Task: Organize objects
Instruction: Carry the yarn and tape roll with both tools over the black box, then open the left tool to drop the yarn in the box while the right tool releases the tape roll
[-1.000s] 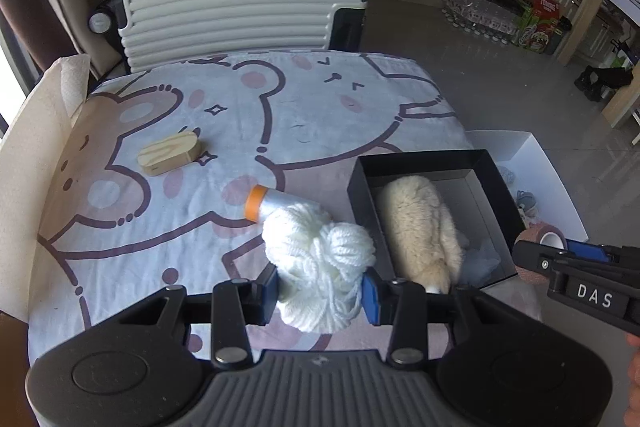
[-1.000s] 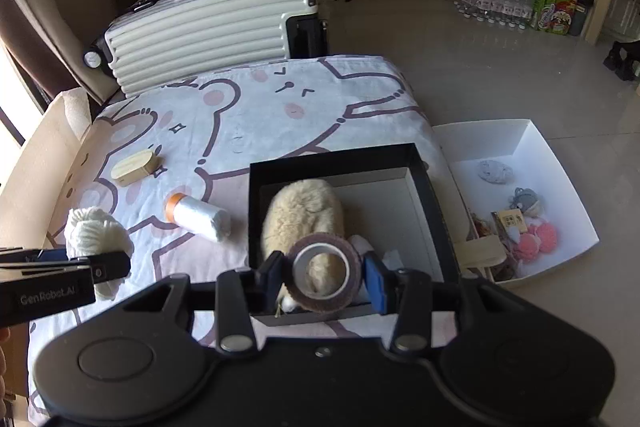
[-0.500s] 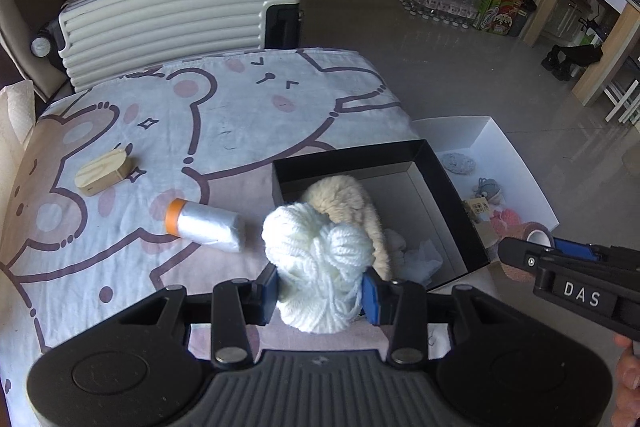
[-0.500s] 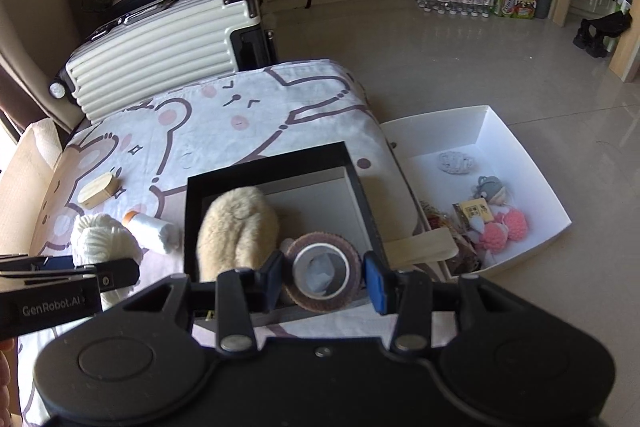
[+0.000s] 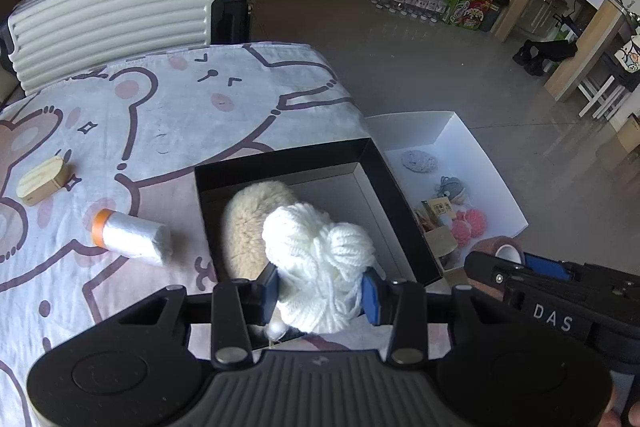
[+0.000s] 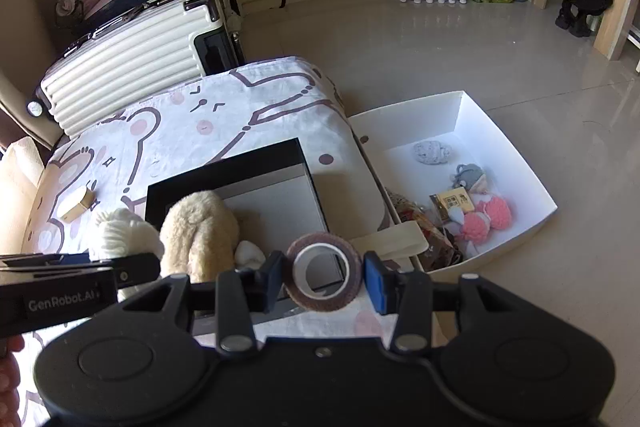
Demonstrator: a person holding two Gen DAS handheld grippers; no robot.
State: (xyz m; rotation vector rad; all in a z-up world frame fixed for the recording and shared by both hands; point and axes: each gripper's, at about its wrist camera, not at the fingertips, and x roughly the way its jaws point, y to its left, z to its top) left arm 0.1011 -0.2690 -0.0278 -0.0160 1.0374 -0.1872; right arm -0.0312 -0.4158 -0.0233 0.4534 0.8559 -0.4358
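Left wrist view looks down past the left gripper (image 5: 320, 291), whose blue pads are clamped on a ball of white yarn (image 5: 320, 267) hanging over the near end of the black box (image 5: 384, 179) on the table (image 5: 160, 115). A fluffy cream toy (image 5: 248, 223) already fills the left half of that box, so the yarn would sit best in the bare grey floor to the toy's right; lowering it until it rests there before letting go should keep the loose strands from snagging on the pads. In the right wrist view the right gripper (image 6: 323, 277) is closed on a roll of brown tape (image 6: 323, 277), held on edge with its hole facing the camera, above the box's near right corner. With both grippers crowding one box, the safer order is probably one at a time: yarn first, then the tape laid flat beside it so that it cannot roll. A white tray (image 6: 460, 115) beside the table holds small trinkets and looks like the other sorting place. A wooden block (image 5: 38, 181) and an orange-capped white roll (image 5: 132, 237) lie on the table, not yet put away.
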